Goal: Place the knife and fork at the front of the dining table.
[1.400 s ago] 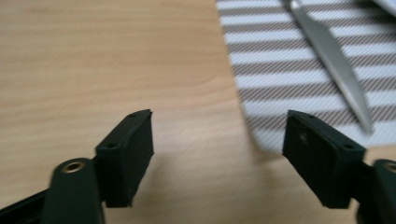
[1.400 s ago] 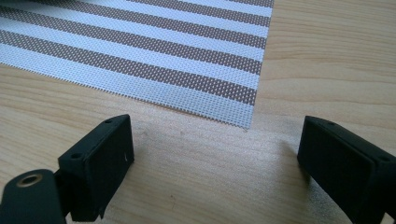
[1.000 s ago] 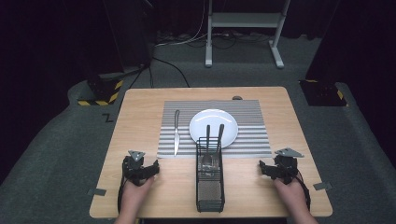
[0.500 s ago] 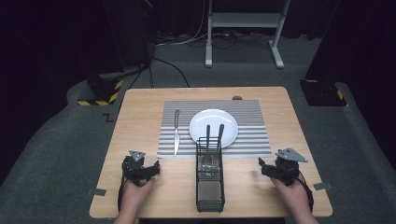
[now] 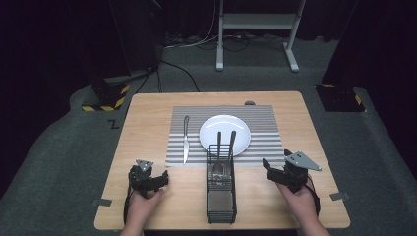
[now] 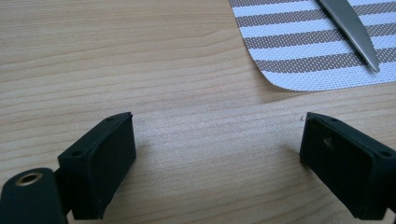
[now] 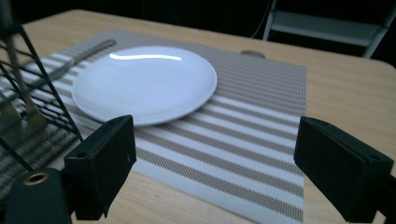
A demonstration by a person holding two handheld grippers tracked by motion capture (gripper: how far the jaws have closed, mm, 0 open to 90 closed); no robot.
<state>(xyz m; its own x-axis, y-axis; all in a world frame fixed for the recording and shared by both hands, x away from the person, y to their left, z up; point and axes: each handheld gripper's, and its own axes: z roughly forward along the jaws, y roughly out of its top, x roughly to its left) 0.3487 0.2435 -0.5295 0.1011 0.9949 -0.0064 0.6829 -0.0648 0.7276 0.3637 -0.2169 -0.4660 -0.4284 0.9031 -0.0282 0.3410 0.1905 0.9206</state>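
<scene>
In the high view my left tool (image 5: 164,178) sat at the lower left of the frame, low over the wooden table (image 5: 147,123), and my right tool (image 5: 268,167) at the lower right, lifted a little off the wood. Both stood wide open with nothing between the jaws; the left tool's own view showed only bare wood between them, and the right tool's view looked across the striped placemat (image 7: 243,135). The wire cutlery basket (image 5: 221,196) stood between my two hands at the lower middle, its far end overlapping the near edge of the mat, with two dark handles (image 5: 225,142) sticking up out of it. Beyond it, at the centre of the frame, the white plate (image 5: 224,129) lay on the mat. The knife (image 5: 186,140) lay on the mat just left of the plate, its tip showing at the upper right of the left tool's view.
</scene>
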